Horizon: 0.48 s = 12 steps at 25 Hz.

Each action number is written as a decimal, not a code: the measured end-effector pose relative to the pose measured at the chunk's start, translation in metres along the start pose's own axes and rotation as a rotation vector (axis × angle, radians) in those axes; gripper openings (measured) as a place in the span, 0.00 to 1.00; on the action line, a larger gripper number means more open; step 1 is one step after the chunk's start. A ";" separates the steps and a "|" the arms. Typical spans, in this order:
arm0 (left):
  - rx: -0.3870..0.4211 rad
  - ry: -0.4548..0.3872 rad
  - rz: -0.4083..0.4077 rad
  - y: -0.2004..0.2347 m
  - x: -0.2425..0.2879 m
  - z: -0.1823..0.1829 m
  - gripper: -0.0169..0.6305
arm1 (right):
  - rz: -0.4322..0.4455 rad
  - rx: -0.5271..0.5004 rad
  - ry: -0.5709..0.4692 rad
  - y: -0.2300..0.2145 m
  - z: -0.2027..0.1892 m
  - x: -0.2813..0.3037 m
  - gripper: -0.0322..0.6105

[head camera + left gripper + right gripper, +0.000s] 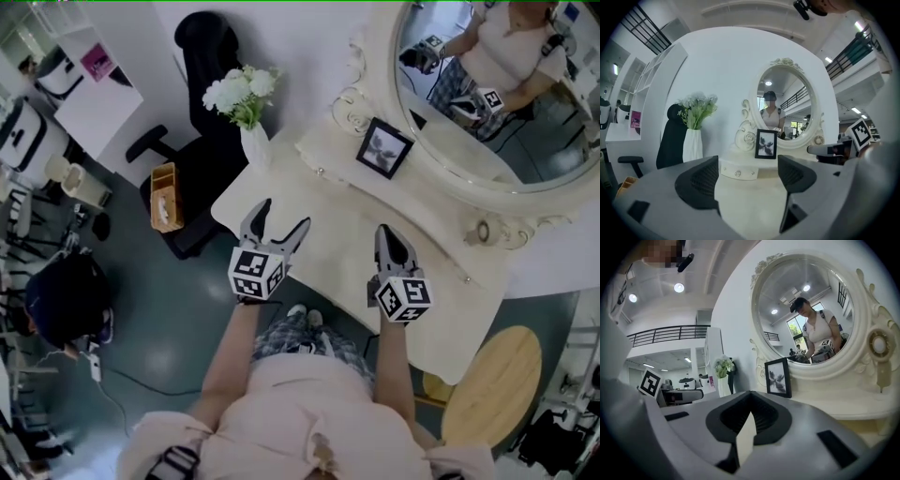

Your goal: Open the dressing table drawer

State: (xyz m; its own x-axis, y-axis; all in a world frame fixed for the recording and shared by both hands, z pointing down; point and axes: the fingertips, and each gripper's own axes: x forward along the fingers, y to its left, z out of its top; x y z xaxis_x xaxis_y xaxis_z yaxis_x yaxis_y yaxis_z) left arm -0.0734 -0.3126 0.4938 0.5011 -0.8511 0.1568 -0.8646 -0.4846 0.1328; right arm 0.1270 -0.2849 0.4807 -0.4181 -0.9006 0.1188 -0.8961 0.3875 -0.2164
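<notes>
A person stands at a cream dressing table (337, 246), both grippers hovering over its top. The left gripper (284, 214), jaws spread wide, faces the small drawer (737, 172) below the mirror, seemingly ready for its knob. The right gripper (386, 234) is pinched closed, empty.

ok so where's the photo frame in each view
Head view: frame upper centre-right, just left of the mirror.
Left gripper view: frame near centre, under the mirror.
Right gripper view: frame centre, at the mirror's lower left.
Shared landmark: the oval mirror, next to the frame in all three views.
</notes>
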 end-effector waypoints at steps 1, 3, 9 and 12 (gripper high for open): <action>0.000 0.009 -0.004 0.002 0.007 -0.001 0.62 | -0.012 0.007 0.002 -0.002 0.000 0.002 0.07; -0.001 0.020 0.001 0.008 0.019 0.000 0.62 | -0.025 0.018 0.011 -0.005 -0.001 0.008 0.07; 0.014 0.067 -0.035 0.017 0.056 -0.006 0.62 | -0.045 0.033 0.030 -0.008 -0.004 0.023 0.07; 0.013 0.096 -0.054 0.020 0.075 -0.015 0.62 | -0.048 0.039 0.048 -0.009 -0.012 0.032 0.07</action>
State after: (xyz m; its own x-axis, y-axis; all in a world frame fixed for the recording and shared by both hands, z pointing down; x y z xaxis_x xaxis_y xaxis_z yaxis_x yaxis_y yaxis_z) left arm -0.0529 -0.3831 0.5227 0.5475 -0.8008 0.2429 -0.8364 -0.5323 0.1306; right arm 0.1201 -0.3152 0.4978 -0.3819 -0.9073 0.1761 -0.9094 0.3349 -0.2464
